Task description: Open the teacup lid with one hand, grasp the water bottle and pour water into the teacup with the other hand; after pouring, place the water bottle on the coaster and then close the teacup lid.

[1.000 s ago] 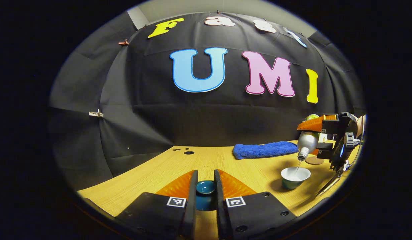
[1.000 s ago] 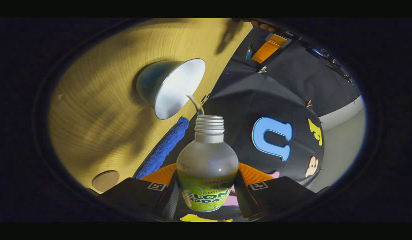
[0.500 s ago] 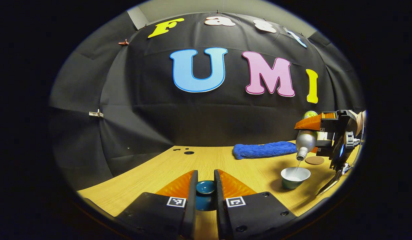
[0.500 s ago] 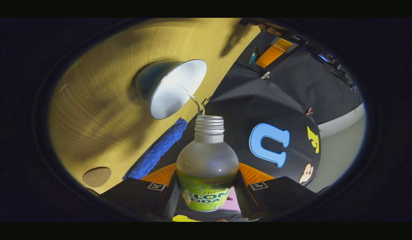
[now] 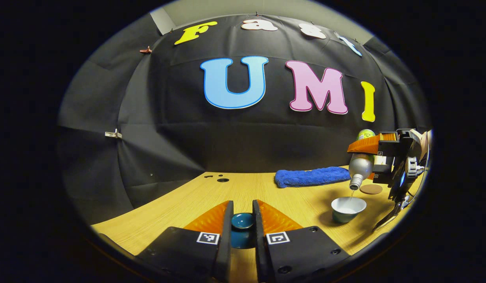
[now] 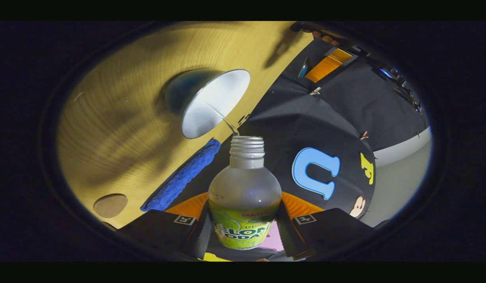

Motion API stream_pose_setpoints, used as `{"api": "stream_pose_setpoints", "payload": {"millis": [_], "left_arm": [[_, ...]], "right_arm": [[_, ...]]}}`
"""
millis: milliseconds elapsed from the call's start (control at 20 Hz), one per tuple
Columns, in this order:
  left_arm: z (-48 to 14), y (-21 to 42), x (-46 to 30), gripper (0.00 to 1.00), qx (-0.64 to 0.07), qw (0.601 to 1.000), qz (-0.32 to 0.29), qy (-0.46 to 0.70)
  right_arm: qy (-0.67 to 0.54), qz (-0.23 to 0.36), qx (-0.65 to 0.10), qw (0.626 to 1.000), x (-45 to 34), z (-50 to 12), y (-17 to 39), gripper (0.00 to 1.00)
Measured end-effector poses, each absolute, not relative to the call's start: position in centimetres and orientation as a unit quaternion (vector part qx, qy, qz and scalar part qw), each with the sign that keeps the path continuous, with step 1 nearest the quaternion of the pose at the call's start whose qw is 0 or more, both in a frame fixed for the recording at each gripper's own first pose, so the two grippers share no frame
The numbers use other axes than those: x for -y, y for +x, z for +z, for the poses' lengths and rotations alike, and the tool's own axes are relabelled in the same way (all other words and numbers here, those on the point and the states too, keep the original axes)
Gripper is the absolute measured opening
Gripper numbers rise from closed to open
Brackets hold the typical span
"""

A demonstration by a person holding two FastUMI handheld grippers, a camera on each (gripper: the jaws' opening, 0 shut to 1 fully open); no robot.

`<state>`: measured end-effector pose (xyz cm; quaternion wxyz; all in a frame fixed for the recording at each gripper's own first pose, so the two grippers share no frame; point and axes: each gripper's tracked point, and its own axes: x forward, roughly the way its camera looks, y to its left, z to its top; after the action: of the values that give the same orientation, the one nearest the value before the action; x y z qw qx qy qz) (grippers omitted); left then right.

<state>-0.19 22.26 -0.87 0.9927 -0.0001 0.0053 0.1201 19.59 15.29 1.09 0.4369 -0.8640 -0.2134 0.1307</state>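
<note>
Two grippers engaged: right gripper clamps tilted water bottle, thin stream entering teacup; left gripper clamps lid.

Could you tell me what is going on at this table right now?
The right gripper holds the water bottle tipped over the open teacup, with a thin stream of water running in. The left gripper holds the teacup lid off to the side above the table. The coaster sits bare behind the cup.
</note>
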Motion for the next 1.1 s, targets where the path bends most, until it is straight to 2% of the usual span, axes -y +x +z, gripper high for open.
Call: {"api": "stream_pose_setpoints", "payload": {"millis": [150, 200, 250, 350, 750, 800, 850, 1100], "left_arm": [[-0.8, -0.2, -22.3, 0.29, -0.005, 0.993, 0.120, 0.000], [-0.8, -0.2, -22.3, 0.29, -0.005, 0.993, 0.120, 0.000], [-0.8, -0.2, -22.3, 0.29, -0.005, 0.993, 0.120, 0.000], [-0.8, -0.2, -22.3, 0.29, -0.005, 0.993, 0.120, 0.000], [-0.8, -0.2, -22.3, 0.29, -0.005, 0.993, 0.120, 0.000], [-0.9, -0.2, -22.3, 0.29, -0.005, 0.993, 0.120, 0.000], [-0.8, -0.2, -22.3, 0.29, -0.005, 0.993, 0.120, 0.000], [-0.9, -0.2, -22.3, 0.29, -0.005, 0.993, 0.119, 0.000]], "right_arm": [[-0.863, 0.131, 0.214, 0.438, -15.4, 1.1, 19.6, 0.75], [-0.863, 0.131, 0.214, 0.437, -15.5, 1.1, 19.6, 0.78], [-0.864, 0.130, 0.215, 0.435, -15.5, 1.1, 19.5, 0.75], [-0.866, 0.128, 0.216, 0.432, -15.4, 1.1, 19.3, 0.75], [-0.866, 0.124, 0.224, 0.430, -15.7, 1.6, 19.0, 0.75], [-0.866, 0.124, 0.225, 0.429, -15.8, 1.7, 19.0, 0.78], [-0.866, 0.124, 0.225, 0.429, -15.8, 1.8, 18.9, 0.75], [-0.871, 0.111, 0.235, 0.417, -15.7, 2.8, 18.5, 0.75]]}}
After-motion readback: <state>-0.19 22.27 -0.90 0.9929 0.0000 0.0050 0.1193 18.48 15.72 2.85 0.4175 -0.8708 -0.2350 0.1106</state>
